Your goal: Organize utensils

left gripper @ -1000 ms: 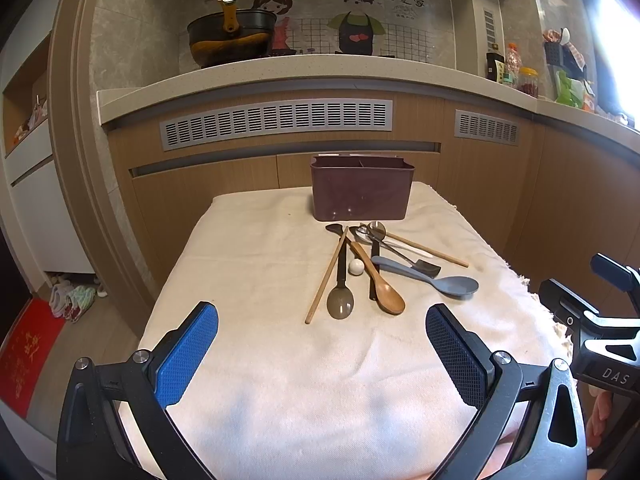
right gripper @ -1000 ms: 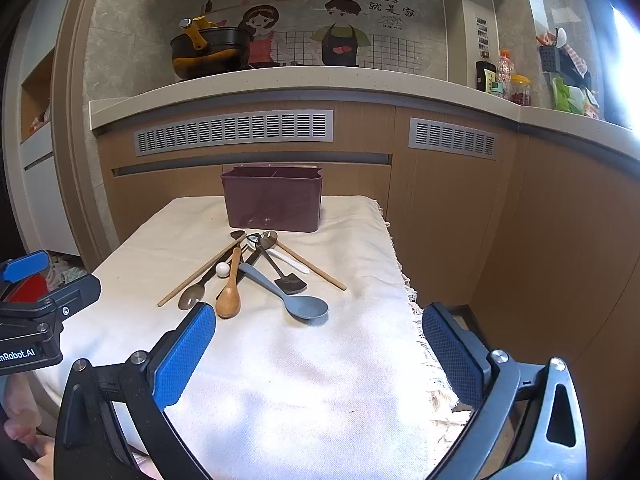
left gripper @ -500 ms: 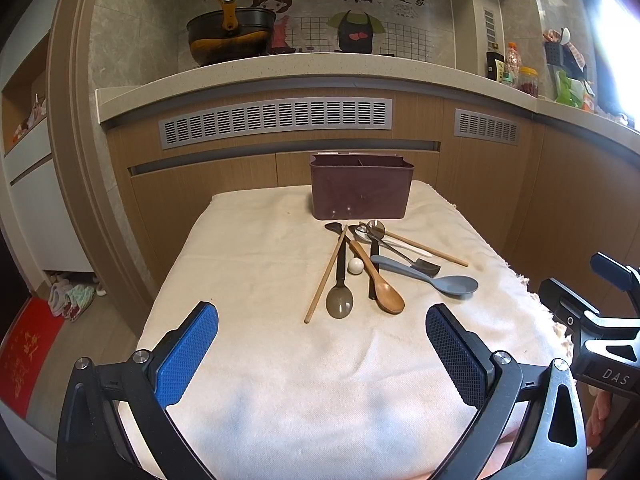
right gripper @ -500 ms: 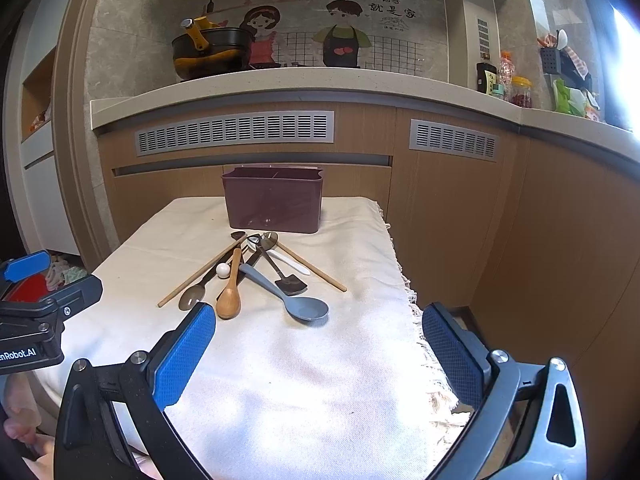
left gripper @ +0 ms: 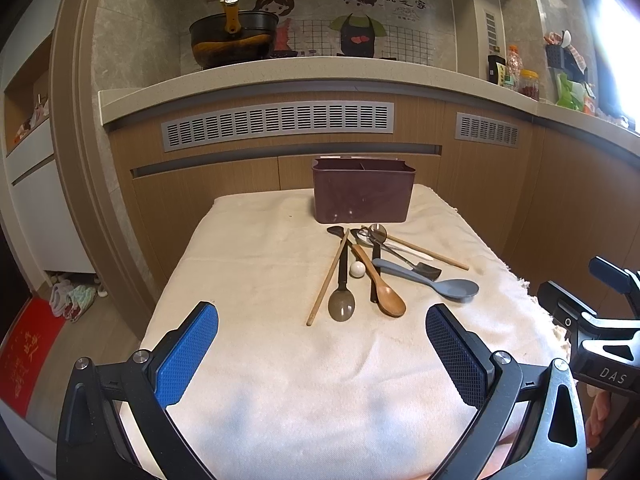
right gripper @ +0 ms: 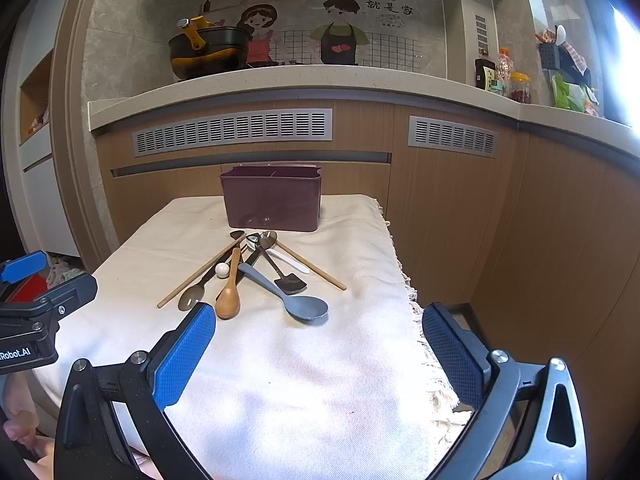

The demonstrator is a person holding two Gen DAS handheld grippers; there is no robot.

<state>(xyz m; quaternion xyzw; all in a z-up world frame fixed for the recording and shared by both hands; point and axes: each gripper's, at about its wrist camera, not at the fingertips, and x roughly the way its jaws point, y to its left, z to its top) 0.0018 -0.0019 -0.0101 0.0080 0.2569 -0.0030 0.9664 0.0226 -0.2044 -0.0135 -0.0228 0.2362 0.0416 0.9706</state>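
Left wrist view: the left gripper (left gripper: pixel 320 354) hangs above the near end of a table covered with a cream cloth (left gripper: pixel 280 380), its blue-padded fingers (left gripper: pixel 188 354) spread wide with nothing between them. The utensils lie in a loose crossed pile at mid-table: a wooden spoon (left gripper: pixel 380 284), a grey-blue spoon (left gripper: pixel 432 280), a dark-handled translucent spoon (left gripper: pixel 341 300), a wooden chopstick (left gripper: pixel 328 278), a black spatula (left gripper: pixel 420 266) and a small white ball (left gripper: pixel 357 269). Just beyond the pile stands a maroon divided caddy (left gripper: pixel 363 192), upright. Right wrist view: the right gripper (right gripper: pixel 318 354) is likewise released and empty, over the cloth's fringed right edge (right gripper: pixel 420 320); the grey-blue spoon (right gripper: pixel 296 300) lies nearest to it.
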